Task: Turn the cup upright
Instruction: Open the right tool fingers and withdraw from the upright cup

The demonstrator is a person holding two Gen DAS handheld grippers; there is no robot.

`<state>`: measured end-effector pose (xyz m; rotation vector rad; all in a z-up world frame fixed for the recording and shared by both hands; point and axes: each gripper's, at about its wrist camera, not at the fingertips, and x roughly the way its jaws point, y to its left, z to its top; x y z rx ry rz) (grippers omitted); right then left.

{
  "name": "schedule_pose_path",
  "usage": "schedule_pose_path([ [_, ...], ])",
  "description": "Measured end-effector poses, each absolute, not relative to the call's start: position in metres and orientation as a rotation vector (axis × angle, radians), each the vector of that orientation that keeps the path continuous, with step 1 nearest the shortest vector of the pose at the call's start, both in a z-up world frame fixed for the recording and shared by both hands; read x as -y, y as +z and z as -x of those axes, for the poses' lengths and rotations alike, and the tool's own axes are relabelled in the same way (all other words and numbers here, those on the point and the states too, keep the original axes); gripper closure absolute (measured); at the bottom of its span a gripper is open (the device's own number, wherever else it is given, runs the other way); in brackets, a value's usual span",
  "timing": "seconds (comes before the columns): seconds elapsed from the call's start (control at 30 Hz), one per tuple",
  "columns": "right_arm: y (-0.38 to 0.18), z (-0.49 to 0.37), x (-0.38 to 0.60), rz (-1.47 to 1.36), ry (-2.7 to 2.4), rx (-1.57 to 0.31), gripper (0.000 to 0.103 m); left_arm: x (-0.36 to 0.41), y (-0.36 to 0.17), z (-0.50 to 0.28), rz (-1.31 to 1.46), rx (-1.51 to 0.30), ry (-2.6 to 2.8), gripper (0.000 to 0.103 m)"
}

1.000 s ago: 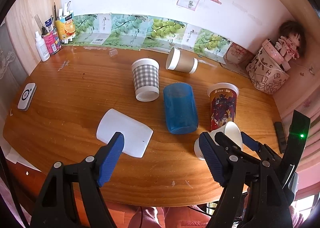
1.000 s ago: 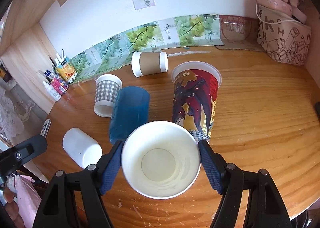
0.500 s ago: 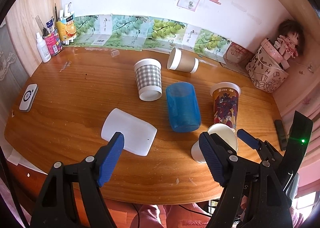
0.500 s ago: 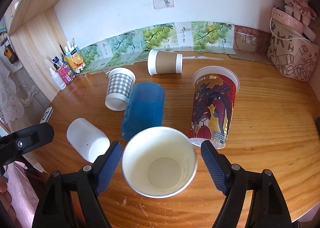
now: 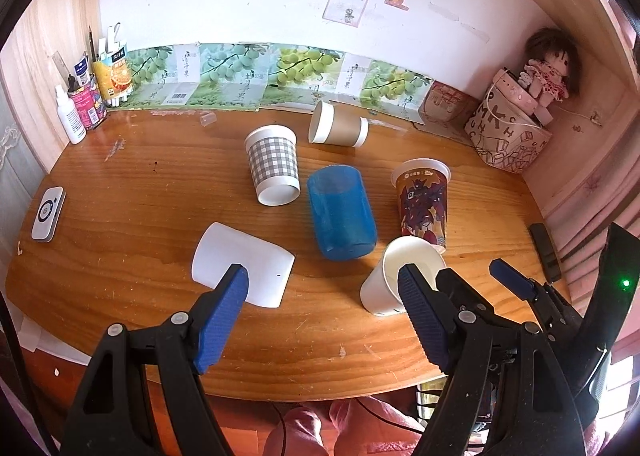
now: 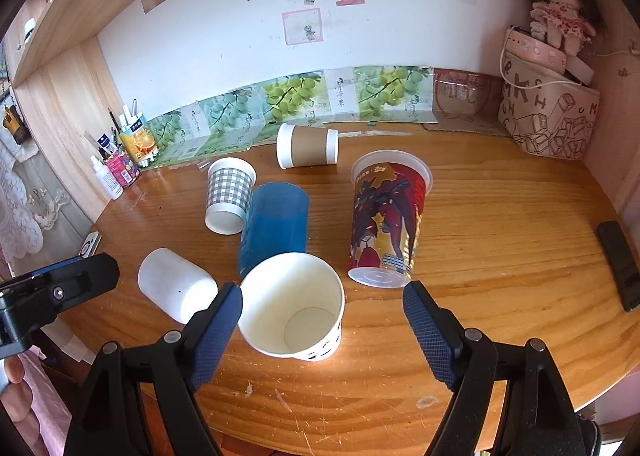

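Observation:
A white paper cup stands upright on the wooden table, mouth up; it also shows in the left wrist view. My right gripper is open, its jaws apart on either side of the cup and free of it. My left gripper is open and empty above the table's near edge. A white plastic cup lies on its side right behind the left gripper's left finger.
A blue cup, a brown-sleeved cup and a checked cup are not upright. A red printed cup stands mouth up. Bottles stand far left, a bag with a doll far right, a black remote right.
My right gripper has opened and let go of the white paper cup, which now stands on the table. Both grippers have drawn back and up a little.

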<state>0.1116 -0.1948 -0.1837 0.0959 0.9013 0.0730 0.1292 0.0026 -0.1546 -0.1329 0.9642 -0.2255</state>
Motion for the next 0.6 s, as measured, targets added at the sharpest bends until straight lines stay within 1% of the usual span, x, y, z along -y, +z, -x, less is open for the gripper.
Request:
schedule_pose_path([
  [0.13, -0.166, -0.093, 0.208, -0.117, 0.041, -0.894, 0.020, 0.005, -0.141, -0.121, 0.087, -0.938, -0.242, 0.023],
  [0.2, -0.153, -0.082, 0.214, -0.105, 0.018, -0.861, 0.020, 0.007, -0.135, -0.115, 0.074, -0.931, -0.237, 0.023],
  [0.27, -0.141, -0.075, 0.218, -0.087, 0.011, -0.842, 0.017, 0.008, -0.130, -0.109, 0.079, -0.933, -0.233, 0.023],
  [0.37, -0.124, -0.064, 0.226, -0.080, 0.007, -0.821, 0.017, 0.010, -0.120, -0.099, 0.077, -0.930, -0.224, 0.023],
  [0.47, -0.109, -0.051, 0.236, -0.123, 0.011, -0.813, 0.017, 0.017, -0.108, -0.089, 0.052, -0.910, -0.202, 0.022],
  [0.53, -0.097, -0.041, 0.244, -0.182, 0.012, -0.812, 0.017, 0.021, -0.097, -0.081, 0.057, -0.897, -0.197, 0.021],
  [0.6, -0.082, -0.030, 0.250, -0.215, 0.015, -0.793, 0.017, 0.024, -0.087, -0.073, 0.093, -0.880, -0.210, 0.014],
])
